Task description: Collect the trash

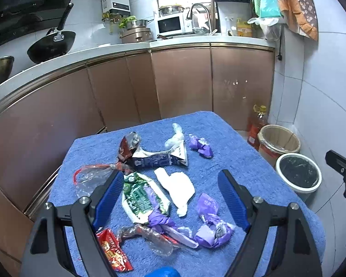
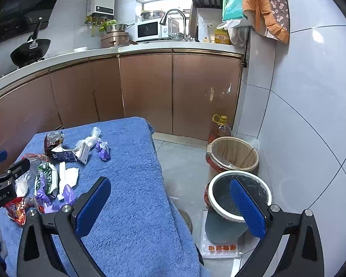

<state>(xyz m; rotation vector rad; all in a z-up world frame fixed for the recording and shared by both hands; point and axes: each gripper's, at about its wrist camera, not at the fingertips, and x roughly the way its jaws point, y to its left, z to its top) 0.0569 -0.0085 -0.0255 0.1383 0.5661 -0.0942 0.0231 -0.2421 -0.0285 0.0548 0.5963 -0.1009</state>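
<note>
Litter lies scattered over the left and middle of a surface draped in a blue towel (image 1: 237, 152), with the right side of the towel bare. A flattened dark blue and white carton (image 1: 160, 158) lies near the far edge, its long axis running left to right and its white spout end towards the right edge. Just beyond it sit a crumpled brown foil wrapper (image 1: 126, 146) and a twisted clear plastic scrap (image 1: 176, 135), with a small purple wrapper (image 1: 200, 147) to their right. Nearer the middle, a green and white packet (image 1: 141, 197) lies lengthwise from far to near, beside a crumpled white tissue (image 1: 176, 188) with the same run. Towards the near edge lie more purple wrappers (image 1: 211, 224), a clear wrapper (image 1: 150, 236) and a red snack packet (image 1: 114, 251); a clear bag with a red strip (image 1: 90, 176) lies at the left edge. The left tongs (image 1: 170, 187) hang spread wide above the packet and tissue, gripping nothing. The right tongs (image 2: 170, 196) are likewise wide apart and empty, held past the right edge, over the floor. There a white-rimmed bin with a black liner (image 2: 219, 185) stands beside a tan bin (image 2: 233, 152).
</note>
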